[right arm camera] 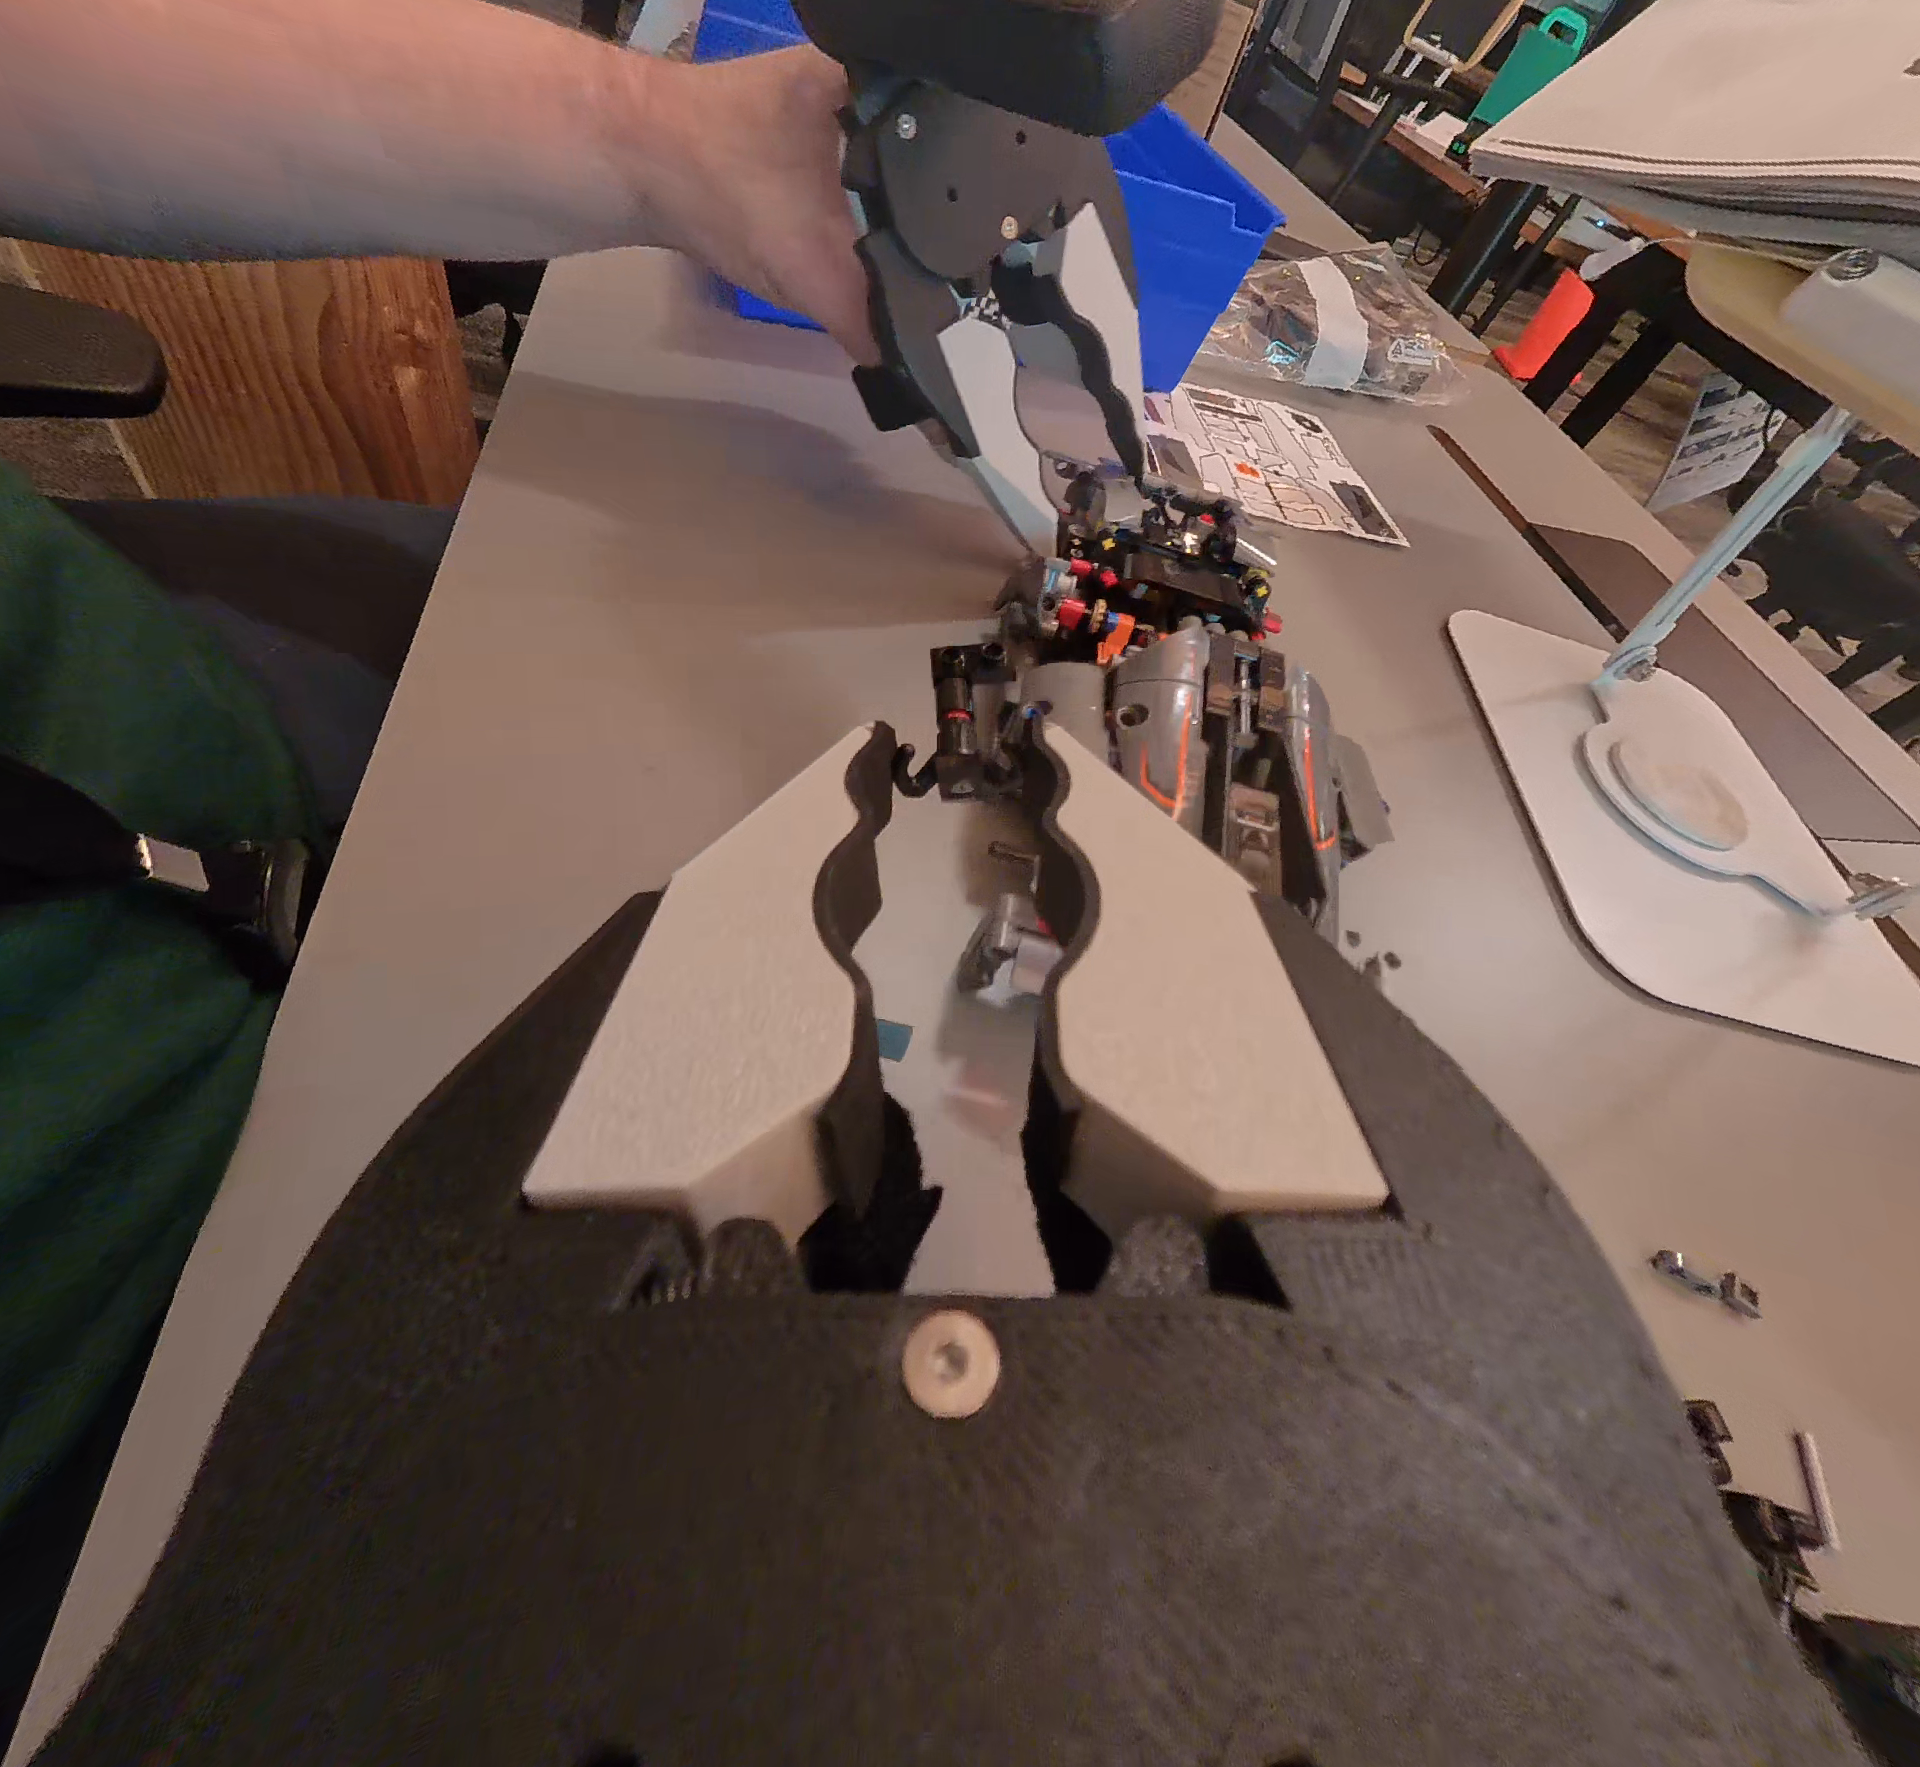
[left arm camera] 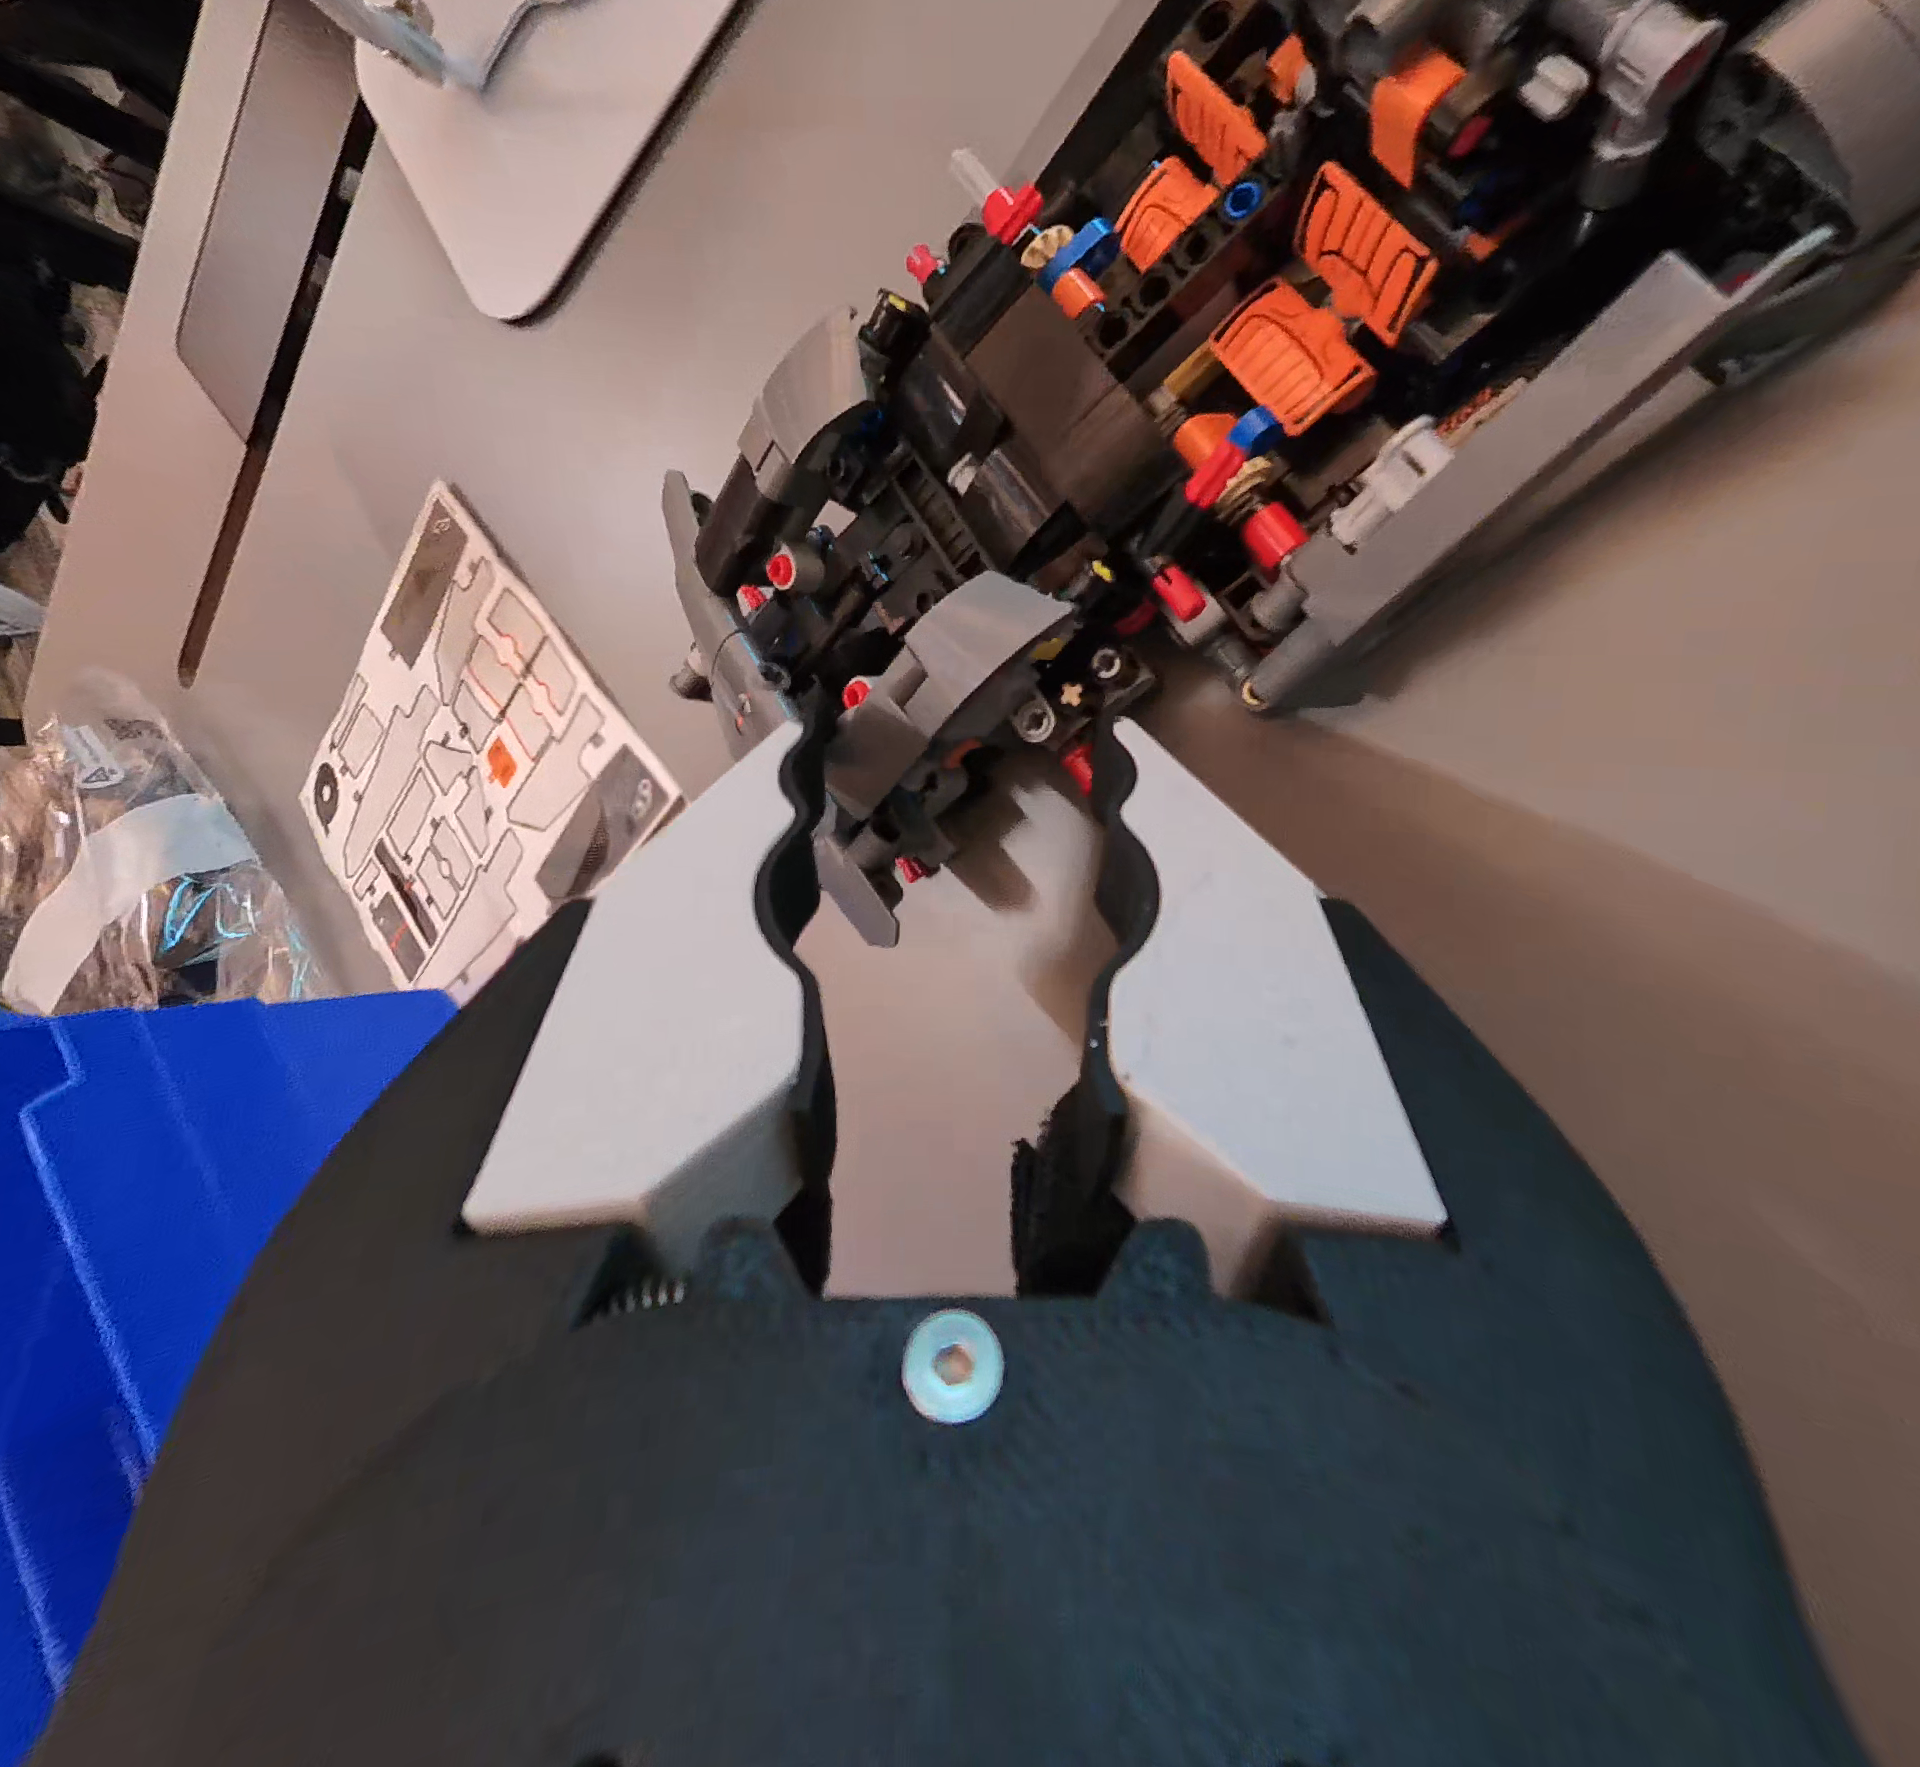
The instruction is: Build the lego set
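Left gripper, jaws parted, is bracing the Lego car's nose mid-frame; right gripper, narrowly parted, is nearing its tail, probably to steady it.

1. The left wrist view is taken from just behind the left hand-held gripper, tilted, looking close along its fingers at one end of the lego model on the table.
2. The right wrist view is taken from behind the right hand-held gripper, facing the model's opposite end down the table's length.
3. Both views share the model, the sticker sheet, the blue bin and the white stand base.
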A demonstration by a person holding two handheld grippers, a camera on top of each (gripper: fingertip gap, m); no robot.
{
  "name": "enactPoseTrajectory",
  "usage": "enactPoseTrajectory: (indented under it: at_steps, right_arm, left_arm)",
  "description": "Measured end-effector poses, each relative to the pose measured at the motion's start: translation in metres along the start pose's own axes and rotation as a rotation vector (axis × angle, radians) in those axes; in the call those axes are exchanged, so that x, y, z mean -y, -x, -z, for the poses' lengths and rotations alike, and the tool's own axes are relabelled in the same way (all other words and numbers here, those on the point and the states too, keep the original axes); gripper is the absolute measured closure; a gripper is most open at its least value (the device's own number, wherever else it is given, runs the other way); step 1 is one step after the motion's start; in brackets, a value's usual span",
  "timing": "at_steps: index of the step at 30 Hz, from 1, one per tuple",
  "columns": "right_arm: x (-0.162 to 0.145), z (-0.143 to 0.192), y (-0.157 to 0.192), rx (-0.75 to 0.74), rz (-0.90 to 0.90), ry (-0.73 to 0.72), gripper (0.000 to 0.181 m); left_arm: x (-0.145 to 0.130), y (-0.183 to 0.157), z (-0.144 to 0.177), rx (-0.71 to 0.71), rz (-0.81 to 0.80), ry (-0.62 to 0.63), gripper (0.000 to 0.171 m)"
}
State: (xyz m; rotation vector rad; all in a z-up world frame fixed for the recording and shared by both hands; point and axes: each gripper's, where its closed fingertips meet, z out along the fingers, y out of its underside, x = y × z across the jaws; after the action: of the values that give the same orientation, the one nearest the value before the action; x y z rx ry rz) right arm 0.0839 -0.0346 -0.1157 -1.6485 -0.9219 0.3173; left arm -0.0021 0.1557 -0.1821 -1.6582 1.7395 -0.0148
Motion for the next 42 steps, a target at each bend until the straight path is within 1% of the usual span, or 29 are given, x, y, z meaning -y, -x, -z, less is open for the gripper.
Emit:
enactPoseTrajectory:
  at_steps: [3,6,11,13,17,21,23,25,28,30,33,35,36,41,42]
  right_arm:
    - [-0.001,-0.001,0.000,0.001,-0.008,0.000,0.158]
    - [-0.002,-0.002,-0.001,-0.005,-0.014,0.006,0.158]
    - [-0.006,-0.002,-0.007,-0.047,0.007,0.028,0.158]
    - [-0.007,-0.003,-0.008,-0.060,0.021,0.038,0.158]
    - [-0.010,-0.006,-0.009,-0.077,0.044,0.059,0.158]
    - [-0.012,-0.008,-0.006,-0.073,0.069,0.077,0.158]
    - [-0.012,-0.009,-0.004,-0.071,0.078,0.077,0.158]
    - [-0.012,-0.009,-0.004,-0.072,0.080,0.079,0.158]
    - [-0.013,-0.008,-0.006,-0.076,0.076,0.078,0.158]
    - [-0.013,-0.008,-0.006,-0.076,0.072,0.078,0.158]
    - [-0.014,-0.007,-0.007,-0.077,0.069,0.080,0.158]
    - [-0.014,-0.007,-0.008,-0.078,0.064,0.078,0.158]
    - [-0.014,-0.007,-0.008,-0.077,0.059,0.075,0.158]
    - [-0.014,-0.007,-0.009,-0.075,0.051,0.068,0.158]
    - [-0.014,-0.006,-0.009,-0.075,0.051,0.068,0.158]
  left_arm:
    - [-0.005,0.013,-0.003,0.039,0.009,0.026,0.120]
    - [-0.007,0.016,-0.002,0.048,0.039,0.019,0.119]
    - [-0.008,0.017,0.012,0.076,0.104,-0.002,0.118]
    - [0.002,0.010,0.024,0.063,0.149,-0.063,0.118]
    - [0.036,-0.025,0.048,-0.045,0.204,-0.201,0.123]
    - [0.054,-0.051,0.053,-0.070,0.176,-0.236,0.123]
    - [0.069,-0.061,0.055,-0.080,0.163,-0.282,0.124]
    - [0.083,-0.071,0.056,-0.085,0.139,-0.311,0.123]
    - [0.098,-0.084,0.050,-0.076,0.065,-0.299,0.121]
    - [0.105,-0.093,0.044,-0.087,0.046,-0.294,0.119]
    - [0.103,-0.101,0.032,-0.090,0.056,-0.256,0.117]
    - [0.098,-0.101,0.024,-0.080,0.104,-0.237,0.116]
    - [0.097,-0.099,0.022,-0.067,0.128,-0.241,0.120]
    - [0.096,-0.091,0.020,-0.016,0.222,-0.247,0.125]
    - [0.094,-0.089,0.020,0.008,0.239,-0.246,0.122]
